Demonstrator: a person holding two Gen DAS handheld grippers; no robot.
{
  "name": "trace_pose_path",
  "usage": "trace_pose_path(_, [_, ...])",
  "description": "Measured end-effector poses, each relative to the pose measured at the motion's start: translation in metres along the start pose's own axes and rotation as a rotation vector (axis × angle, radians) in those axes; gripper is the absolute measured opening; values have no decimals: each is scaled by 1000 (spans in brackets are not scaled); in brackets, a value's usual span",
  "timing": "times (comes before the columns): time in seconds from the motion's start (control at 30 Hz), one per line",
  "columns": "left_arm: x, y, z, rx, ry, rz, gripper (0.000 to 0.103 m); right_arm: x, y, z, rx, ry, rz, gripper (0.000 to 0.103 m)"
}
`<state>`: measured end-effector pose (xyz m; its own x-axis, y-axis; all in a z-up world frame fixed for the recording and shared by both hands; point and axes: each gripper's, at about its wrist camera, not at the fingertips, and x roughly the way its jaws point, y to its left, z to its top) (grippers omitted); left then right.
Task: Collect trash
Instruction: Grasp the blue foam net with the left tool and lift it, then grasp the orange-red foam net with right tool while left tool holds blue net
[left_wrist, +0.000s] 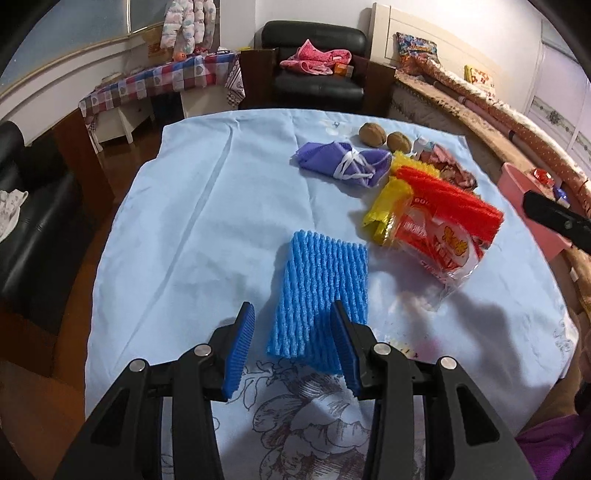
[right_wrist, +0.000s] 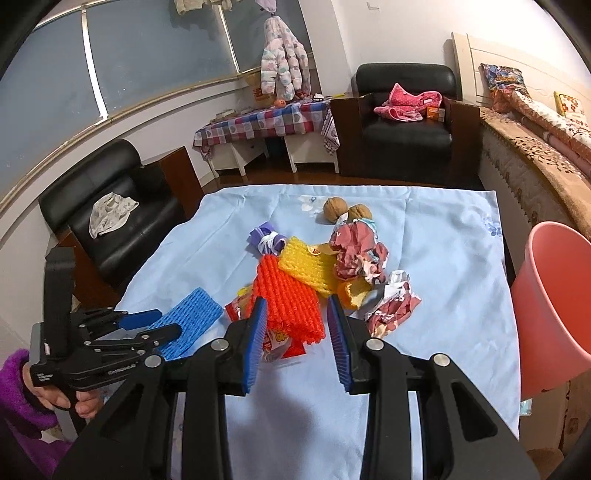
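Observation:
A blue foam net (left_wrist: 321, 291) lies flat on the light blue tablecloth (left_wrist: 207, 229). My left gripper (left_wrist: 292, 306) hangs open just over its near end, one pad on each side and neither touching it. The same gripper (right_wrist: 151, 325) shows at the left, held by a hand in a purple sleeve. Further right is a pile with an orange foam net (right_wrist: 288, 295), a yellow foam net (right_wrist: 306, 266), a red and white snack wrapper (left_wrist: 443, 240) and crumpled paper (right_wrist: 354, 254). My right gripper (right_wrist: 297, 300) is open and holds nothing, back from the pile.
A pink bin (right_wrist: 557, 310) stands off the table's right edge. Two walnuts (right_wrist: 347, 210) and a purple cloth bundle (left_wrist: 341, 162) lie at the far side. Black armchairs (right_wrist: 110, 206), a checked side table and a bed surround the table.

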<state>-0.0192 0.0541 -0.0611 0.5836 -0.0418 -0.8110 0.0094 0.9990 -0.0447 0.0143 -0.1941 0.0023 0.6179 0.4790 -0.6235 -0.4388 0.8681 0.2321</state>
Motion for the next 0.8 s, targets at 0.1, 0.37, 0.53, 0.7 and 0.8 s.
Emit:
trace_pose_path(0.1, [3,-2,-1,8,1,13,42,1,1,-2,-2,3,16,34])
trace_pose_path(0.37, [-1,-7,0,30,-22,21,11,8,-1,-5,16,29,54,34])
trace_pose_path(0.53, [-10,-1,3,4,-54,22,8,11,3,-5,3,37,60,34])
trace_pose_path(0.7, [-28,6,13,-15,-124,15,7,13,6,-3,-3,48,56,34])
trace_pose_path(0.8, [-37,9,19,-28,-164,9,7,12,8,1,-12,53,57,34])
